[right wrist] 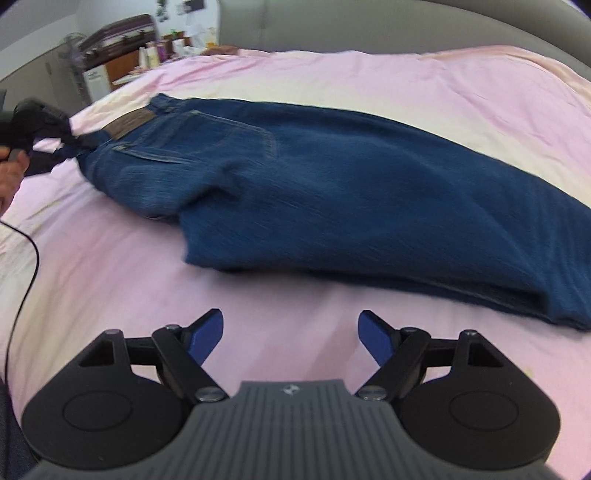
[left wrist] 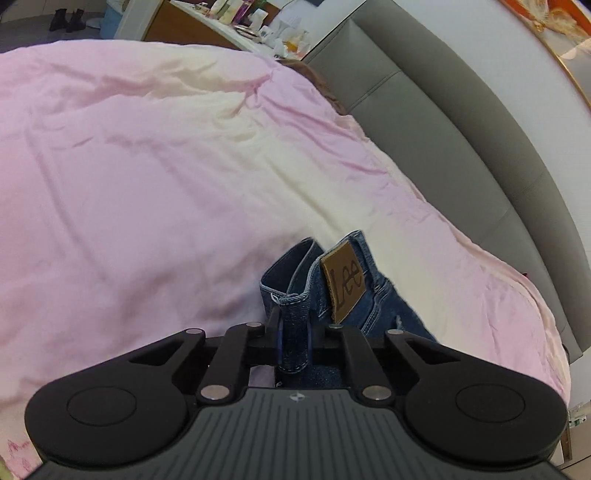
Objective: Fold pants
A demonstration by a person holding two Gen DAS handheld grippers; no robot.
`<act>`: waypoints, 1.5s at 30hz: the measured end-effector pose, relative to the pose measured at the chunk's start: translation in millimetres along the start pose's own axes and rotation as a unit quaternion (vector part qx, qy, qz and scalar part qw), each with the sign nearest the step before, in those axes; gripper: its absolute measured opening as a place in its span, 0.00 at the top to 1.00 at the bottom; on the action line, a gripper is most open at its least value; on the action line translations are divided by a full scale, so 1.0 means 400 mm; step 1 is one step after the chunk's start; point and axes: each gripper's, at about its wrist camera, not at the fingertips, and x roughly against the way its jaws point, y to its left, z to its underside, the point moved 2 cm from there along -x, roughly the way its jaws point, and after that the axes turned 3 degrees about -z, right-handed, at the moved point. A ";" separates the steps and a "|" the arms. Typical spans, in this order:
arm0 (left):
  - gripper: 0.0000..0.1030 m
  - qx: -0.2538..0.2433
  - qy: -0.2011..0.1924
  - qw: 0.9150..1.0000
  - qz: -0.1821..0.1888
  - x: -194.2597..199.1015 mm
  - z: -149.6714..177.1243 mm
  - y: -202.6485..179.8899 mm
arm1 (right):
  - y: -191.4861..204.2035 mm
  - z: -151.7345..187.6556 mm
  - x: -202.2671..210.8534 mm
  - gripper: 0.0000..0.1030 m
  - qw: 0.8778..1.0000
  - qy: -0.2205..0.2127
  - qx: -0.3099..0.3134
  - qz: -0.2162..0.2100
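Observation:
Blue denim jeans (right wrist: 332,192) lie on a pink bed cover (right wrist: 110,266), folded lengthwise, with the waistband at the left and the legs running right. My left gripper (left wrist: 293,332) is shut on the waistband (left wrist: 295,321) near a belt loop, beside the brown Lee patch (left wrist: 345,284). It also shows in the right wrist view (right wrist: 70,142) at the waist's left corner. My right gripper (right wrist: 290,336) is open and empty, above the cover just in front of the jeans' near edge.
A grey padded headboard (left wrist: 461,122) runs along the bed's right side in the left wrist view. A cluttered desk (left wrist: 236,22) stands beyond the bed. A black cable (right wrist: 26,280) trails over the cover at the left.

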 end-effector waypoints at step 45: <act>0.90 -0.082 0.029 0.985 -0.152 0.125 -0.021 0.231 | 0.310 -0.023 0.046 0.92 0.983 0.053 -0.002 -0.175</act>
